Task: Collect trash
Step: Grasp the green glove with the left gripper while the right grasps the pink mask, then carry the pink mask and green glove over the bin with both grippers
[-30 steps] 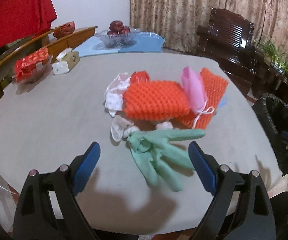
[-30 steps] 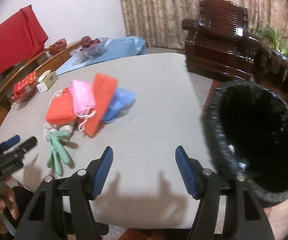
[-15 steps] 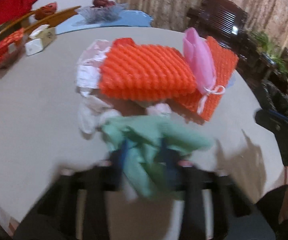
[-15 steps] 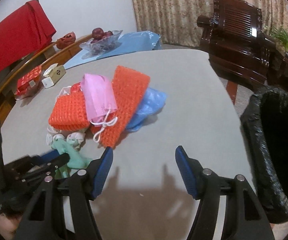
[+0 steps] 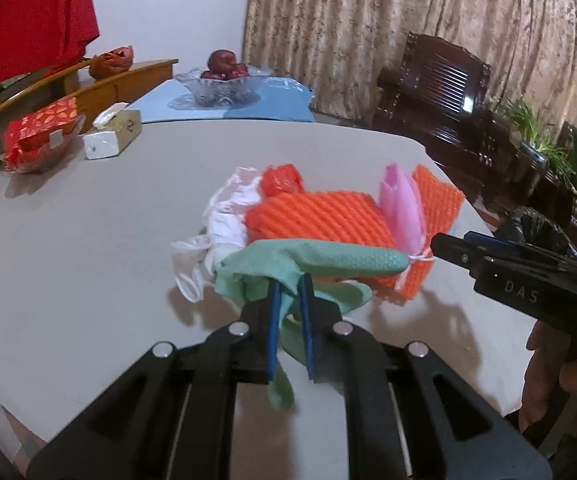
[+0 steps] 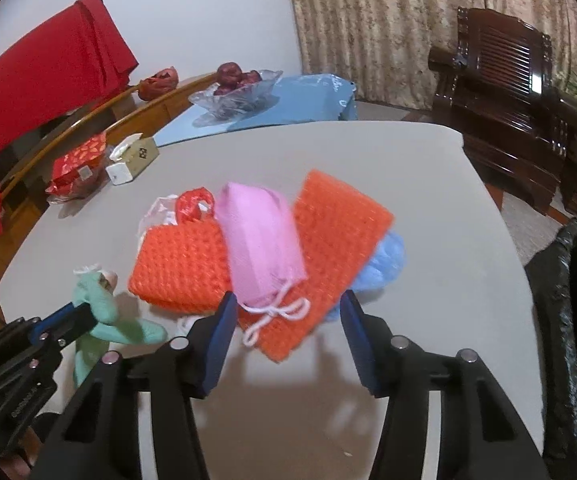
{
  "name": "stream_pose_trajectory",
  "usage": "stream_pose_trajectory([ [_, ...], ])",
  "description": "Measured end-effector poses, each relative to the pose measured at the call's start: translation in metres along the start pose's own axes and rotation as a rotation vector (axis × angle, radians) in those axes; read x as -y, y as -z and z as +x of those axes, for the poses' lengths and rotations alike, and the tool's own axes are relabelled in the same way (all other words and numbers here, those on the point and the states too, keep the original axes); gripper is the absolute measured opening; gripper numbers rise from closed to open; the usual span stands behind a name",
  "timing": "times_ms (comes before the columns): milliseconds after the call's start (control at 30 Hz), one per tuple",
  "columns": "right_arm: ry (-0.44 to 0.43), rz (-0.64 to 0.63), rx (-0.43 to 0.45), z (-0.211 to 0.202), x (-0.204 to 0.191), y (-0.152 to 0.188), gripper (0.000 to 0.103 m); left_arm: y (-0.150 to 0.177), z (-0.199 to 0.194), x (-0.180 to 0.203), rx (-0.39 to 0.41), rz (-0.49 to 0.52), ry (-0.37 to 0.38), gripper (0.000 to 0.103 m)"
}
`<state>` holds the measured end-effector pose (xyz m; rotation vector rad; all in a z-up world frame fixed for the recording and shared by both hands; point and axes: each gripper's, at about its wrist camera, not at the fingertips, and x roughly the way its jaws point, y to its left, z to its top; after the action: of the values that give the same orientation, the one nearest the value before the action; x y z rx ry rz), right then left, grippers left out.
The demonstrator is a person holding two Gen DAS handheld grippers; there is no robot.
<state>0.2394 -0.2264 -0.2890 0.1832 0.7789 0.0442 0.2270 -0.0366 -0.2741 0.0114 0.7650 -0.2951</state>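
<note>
My left gripper is shut on a green rubber glove and holds it off the grey table; the glove also shows in the right wrist view. Behind it lies a trash pile: orange foam nets, a pink drawstring pouch, white wrappers and a red scrap. My right gripper is open, its tips at the near end of the pink pouch and the orange net. A blue bag lies under the net.
A black-lined trash bin stands off the table's right edge. A tissue box, a red packet and a glass fruit bowl sit at the far left. Dark wooden chairs stand behind.
My left gripper moved forward, closed on the green glove and lifted it. My right gripper swung left from the bin and reached the pink pouch and orange net.
</note>
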Motion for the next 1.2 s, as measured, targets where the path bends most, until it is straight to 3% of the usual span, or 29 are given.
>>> stream_pose_trajectory([
  [267, -0.008, -0.024, -0.010, 0.023, -0.015, -0.013, 0.042, -0.005, 0.009, -0.014, -0.008, -0.001, 0.001, 0.009],
  [333, -0.011, -0.027, -0.023, 0.030, -0.016, -0.015, 0.030, -0.006, 0.011, -0.015, -0.011, 0.001, 0.003, 0.009],
  [400, -0.022, -0.031, -0.047, 0.037, -0.015, -0.015, 0.008, -0.007, 0.012, -0.016, -0.013, 0.000, 0.004, 0.009],
  [467, -0.026, -0.043, -0.045, 0.036, -0.016, -0.014, 0.004, -0.007, 0.012, -0.015, -0.012, -0.005, 0.007, 0.009],
  [1200, 0.003, 0.000, 0.050, -0.067, 0.025, -0.009, 0.002, -0.016, -0.049, 0.039, 0.049, 0.059, 0.052, 0.009],
])
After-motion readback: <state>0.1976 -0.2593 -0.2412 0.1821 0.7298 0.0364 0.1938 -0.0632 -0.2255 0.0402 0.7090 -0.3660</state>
